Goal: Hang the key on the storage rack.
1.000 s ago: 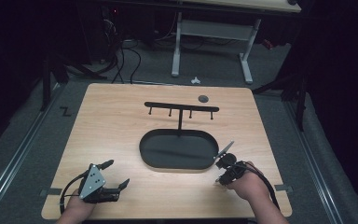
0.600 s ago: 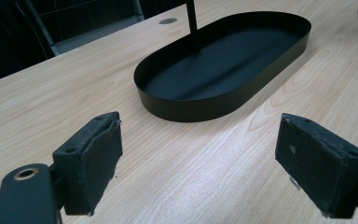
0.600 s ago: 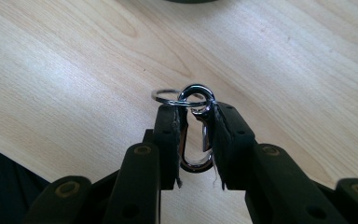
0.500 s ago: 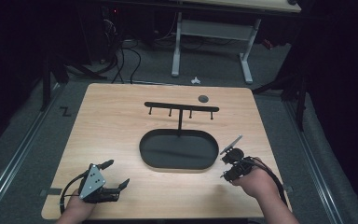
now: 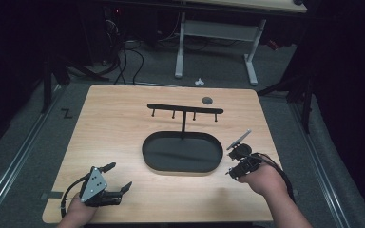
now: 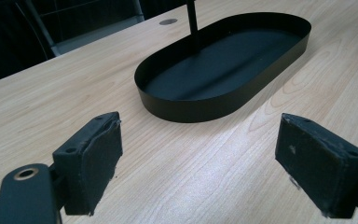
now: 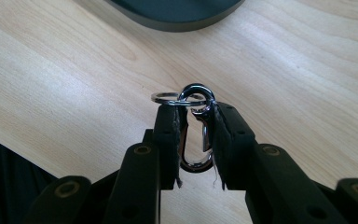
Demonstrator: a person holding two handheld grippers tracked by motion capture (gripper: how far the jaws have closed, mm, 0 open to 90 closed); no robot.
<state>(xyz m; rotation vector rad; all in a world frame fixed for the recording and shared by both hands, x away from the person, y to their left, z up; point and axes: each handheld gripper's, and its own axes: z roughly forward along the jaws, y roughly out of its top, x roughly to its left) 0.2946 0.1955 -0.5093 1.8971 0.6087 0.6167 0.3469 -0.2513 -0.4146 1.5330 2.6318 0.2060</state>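
My right gripper [image 7: 195, 112] is shut on a silver snap hook [image 7: 196, 135] that carries a key ring [image 7: 168, 98] at its top. It hovers over the wood just right of the black oval tray [image 5: 145, 152], where the high view shows this gripper [image 5: 233, 168]. A black T-shaped stand with small hooks [image 5: 185, 110] rises from the tray's far side. My left gripper [image 5: 116, 178] rests at the front left of the table, its jaws wide open with nothing between them [image 6: 198, 154]. The tray [image 6: 191, 112] lies ahead of it.
A round grommet [image 5: 207, 100] sits in the tabletop near the far edge. Beyond the table stand white desk legs [image 5: 179, 47] and cables on the floor. The table's front edge runs close under both hands.
My right hand has lifted the snap hook off the table and drifted slightly right, away from the tray. The left gripper has stayed where it was.
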